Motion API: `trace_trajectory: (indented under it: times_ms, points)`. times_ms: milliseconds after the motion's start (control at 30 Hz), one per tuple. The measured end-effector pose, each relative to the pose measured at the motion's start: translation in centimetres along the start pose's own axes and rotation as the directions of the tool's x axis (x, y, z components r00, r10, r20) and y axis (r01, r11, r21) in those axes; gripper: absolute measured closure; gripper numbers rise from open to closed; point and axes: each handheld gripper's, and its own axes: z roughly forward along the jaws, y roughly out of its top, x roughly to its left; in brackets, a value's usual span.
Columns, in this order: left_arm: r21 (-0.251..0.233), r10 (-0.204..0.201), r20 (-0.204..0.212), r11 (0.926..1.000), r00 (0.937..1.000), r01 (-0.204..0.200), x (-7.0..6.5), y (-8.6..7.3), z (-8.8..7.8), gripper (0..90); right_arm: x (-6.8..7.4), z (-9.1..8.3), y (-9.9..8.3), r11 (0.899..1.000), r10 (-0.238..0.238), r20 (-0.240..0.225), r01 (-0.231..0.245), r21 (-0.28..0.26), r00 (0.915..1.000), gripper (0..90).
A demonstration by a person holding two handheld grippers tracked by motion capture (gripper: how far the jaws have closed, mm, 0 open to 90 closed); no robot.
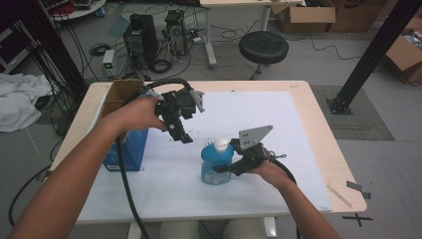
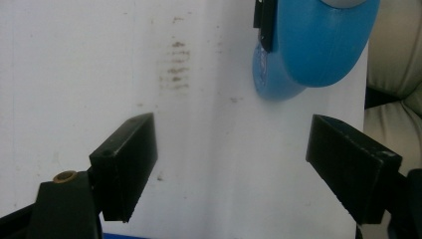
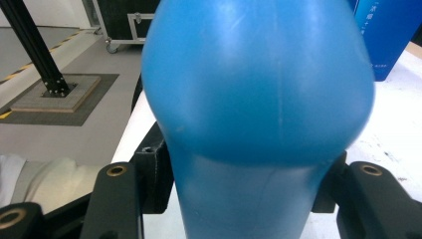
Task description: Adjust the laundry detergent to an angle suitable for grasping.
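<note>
The right tool [image 1: 230, 167] grips the blue bottle [image 1: 216, 164] between its jaws; the left tool [image 1: 180, 130], jaws wide and empty, hovers above the worktop [image 1: 298, 129] behind it

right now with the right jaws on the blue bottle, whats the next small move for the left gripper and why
Probably ease the left gripper down toward the white cap of the blue bottle. The right gripper clamps the bottle's body, standing on the white sheet, while the left jaws are wide open, holding nothing and raised above the sheet, so the cap is free to take.
</note>
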Motion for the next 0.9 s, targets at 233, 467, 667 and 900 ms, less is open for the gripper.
trace_trajectory:
  times_ms: [233,467,667,900]
  points:
    - [0.0,0.0,-0.001,1.0,1.0,0.0,-0.02,-0.01,0.02,21.0,0.01,0.01,-0.02,1.0,0.004,0.002,-0.004,-0.001,1.0,41.5]
    - [0.0,-0.002,0.0,1.0,1.0,0.002,-0.01,-0.04,0.02,21.0,-0.1,0.03,-0.19,1.0,0.027,0.015,-0.027,-0.005,0.9995,33.4]
    - [0.001,-0.001,0.001,1.0,1.0,0.001,0.01,-0.05,0.04,21.0,-0.2,0.01,-0.24,0.999,0.037,0.018,-0.037,-0.01,0.9992,30.8]
    - [0.0,-0.002,0.001,1.0,1.0,0.002,0.06,-0.09,0.08,21.0,-0.26,-0.27,-0.28,0.999,0.042,0.024,-0.042,-0.014,0.9988,29.6]
